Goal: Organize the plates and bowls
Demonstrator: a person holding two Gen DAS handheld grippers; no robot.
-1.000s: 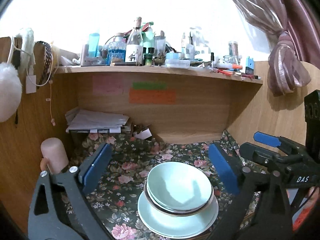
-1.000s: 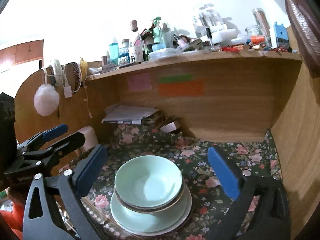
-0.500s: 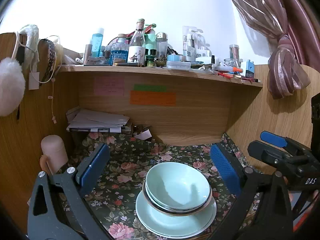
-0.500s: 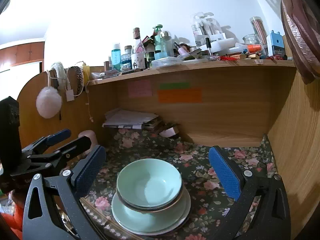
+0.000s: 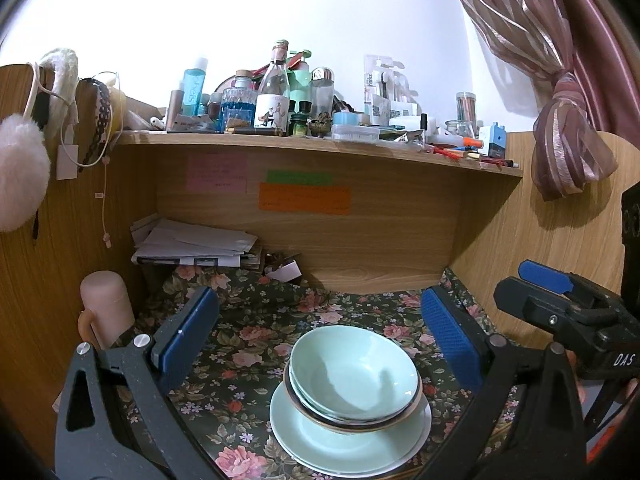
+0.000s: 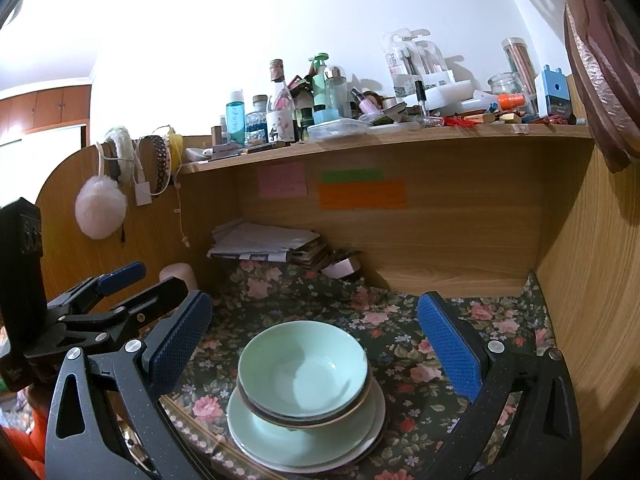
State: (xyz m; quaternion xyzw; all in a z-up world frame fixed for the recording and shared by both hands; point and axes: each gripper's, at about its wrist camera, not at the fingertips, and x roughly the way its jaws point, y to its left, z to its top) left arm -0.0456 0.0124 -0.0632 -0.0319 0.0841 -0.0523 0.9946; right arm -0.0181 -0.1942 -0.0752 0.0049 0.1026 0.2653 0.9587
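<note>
Two pale green bowls (image 5: 354,372) are nested on a stack of matching plates (image 5: 348,442), set on the floral cloth (image 5: 248,344) of the counter. The stack is framed by the left gripper (image 5: 320,338), spread wide and empty. The right gripper (image 6: 314,338) is likewise held spread and empty. Papers (image 5: 192,244) are piled behind, under a cluttered shelf (image 5: 320,146).

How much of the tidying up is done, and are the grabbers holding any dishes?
Done: the green bowls sit nested on the green plates, one neat stack on the flowery cloth. In hand: nothing. The left gripper and right gripper are both open above the stack, touching no dish. Left: I see no other loose dishes, so perhaps only moving the stack, if anything.
</note>
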